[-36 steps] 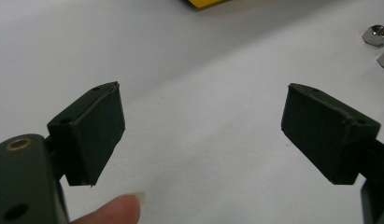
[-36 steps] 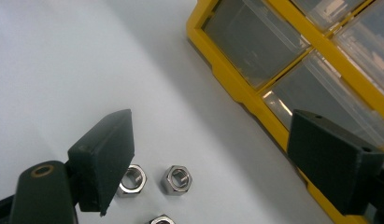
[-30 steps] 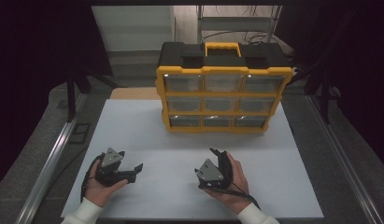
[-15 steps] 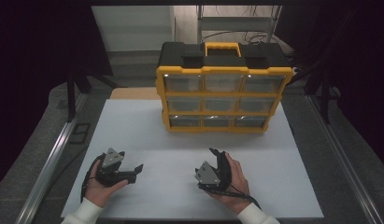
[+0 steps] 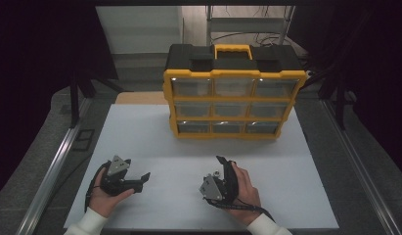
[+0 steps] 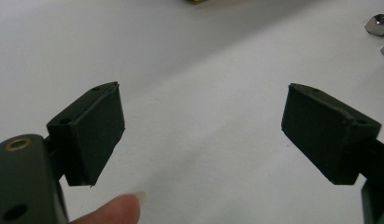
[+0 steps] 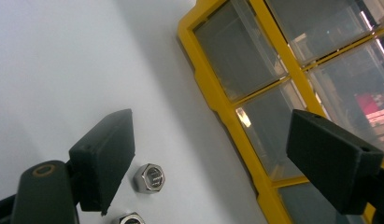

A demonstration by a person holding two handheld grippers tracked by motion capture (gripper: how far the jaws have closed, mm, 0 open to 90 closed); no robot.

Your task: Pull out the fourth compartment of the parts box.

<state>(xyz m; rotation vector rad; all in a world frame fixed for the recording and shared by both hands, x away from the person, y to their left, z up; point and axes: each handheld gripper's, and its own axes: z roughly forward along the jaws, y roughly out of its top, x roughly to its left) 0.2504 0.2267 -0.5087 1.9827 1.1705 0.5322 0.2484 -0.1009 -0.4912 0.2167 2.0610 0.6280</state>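
Hex nuts are the work at hand, though the biggest thing on the white table (image 5: 154, 132) is a yellow and black organizer case (image 5: 233, 105). It stands upright at the far middle of the table, with a yellow carry handle on top and three rows of three clear drawer fronts facing the person. All drawers look closed.

Nearer the person, two hands rest low on the table, well apart from the case. The left gripper (image 5: 140, 180) sits at the near left, its jaws spread wide with only bare table between them. A fingertip (image 6: 110, 212) shows at the bottom of the left gripper view.

The right gripper (image 5: 223, 164) sits at the near middle, turned on its side, jaws likewise spread and holding nothing.

Smallest of all, two shiny steel hex nuts lie on the table just beside the right gripper. One nut (image 7: 151, 177) rests flat close to one jaw's tip, and a second nut (image 7: 126, 219) is partly cut off at the frame's lower edge.

To pick up a nut well, the right gripper would likely need to tilt down, straddle one nut so its flat sides face the pads, then close gently to keep it from skidding away.
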